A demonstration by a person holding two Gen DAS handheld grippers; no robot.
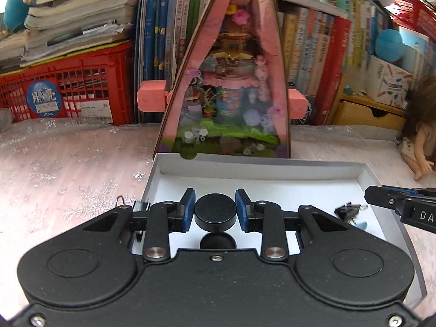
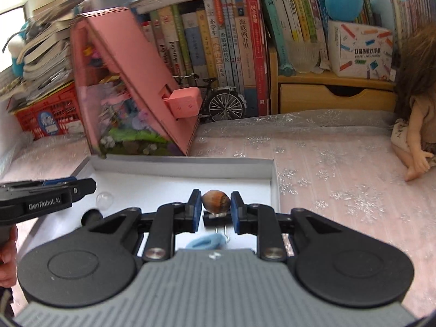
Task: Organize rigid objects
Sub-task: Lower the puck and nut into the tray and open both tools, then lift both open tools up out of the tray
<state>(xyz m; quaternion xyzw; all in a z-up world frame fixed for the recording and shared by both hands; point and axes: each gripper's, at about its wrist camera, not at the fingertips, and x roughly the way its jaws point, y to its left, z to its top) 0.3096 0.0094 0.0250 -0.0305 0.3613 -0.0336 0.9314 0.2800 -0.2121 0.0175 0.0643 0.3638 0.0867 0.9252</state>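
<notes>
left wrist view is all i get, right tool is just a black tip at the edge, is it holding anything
observer: yes, the right tool is closed on a small brown striped shell, held over the white box.
operator: anything under it
observer: a black binder clip lies on the box floor just below the shell, with a pale blue ring nearer the camera.
operator: what's my left tool hiding from me
observer: a clear dome sits on the box floor right beside the tip of the left tool.
</notes>
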